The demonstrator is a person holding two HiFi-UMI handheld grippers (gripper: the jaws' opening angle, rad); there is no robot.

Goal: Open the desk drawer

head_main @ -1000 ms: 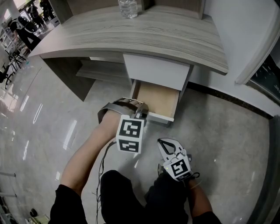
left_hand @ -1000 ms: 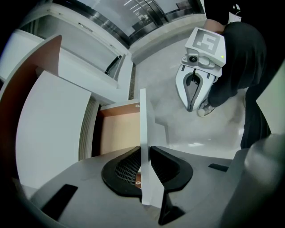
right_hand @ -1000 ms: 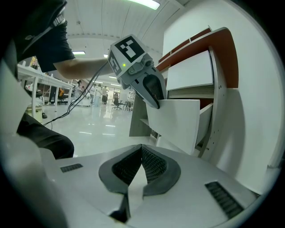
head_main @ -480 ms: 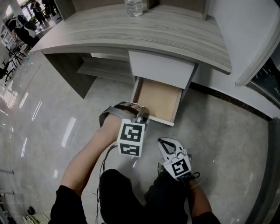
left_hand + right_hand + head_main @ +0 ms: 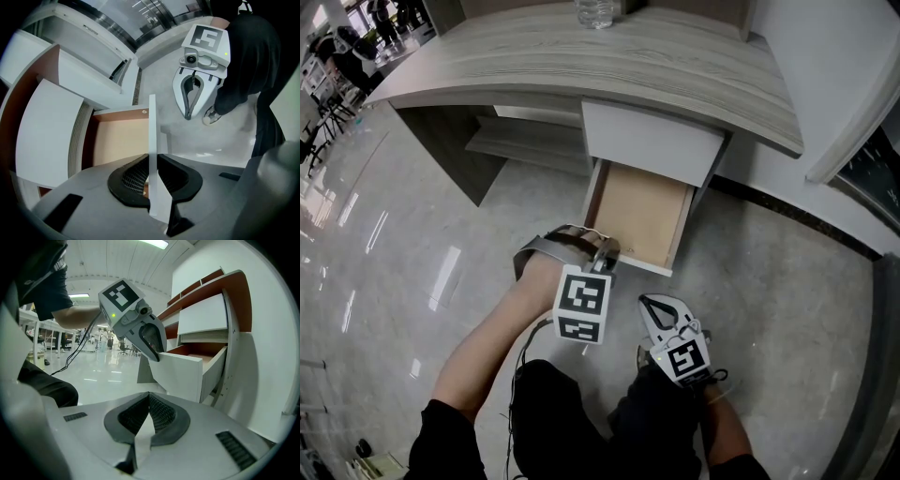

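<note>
Head view steeply down over left gripper [image 5: 602, 251] and right gripper [image 5: 651, 304], gripper views close along their jaws — drawer [image 5: 637, 206] ahead, in all three.

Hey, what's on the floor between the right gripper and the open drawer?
Nothing: only bare glossy floor separates the right gripper from the drawer. The head view shows that gap clearly, and the right gripper view agrees.

Your table [image 5: 675, 66] wears matt grey wood-grain laminate; the drawer [image 5: 642, 211] has a smooth white front and pale bare wood inside. The floor [image 5: 384, 244] is glossy, mirror-smooth. On your left tool [image 5: 152, 164], the pads [image 5: 131, 176] look ribbed black rubber.
</note>
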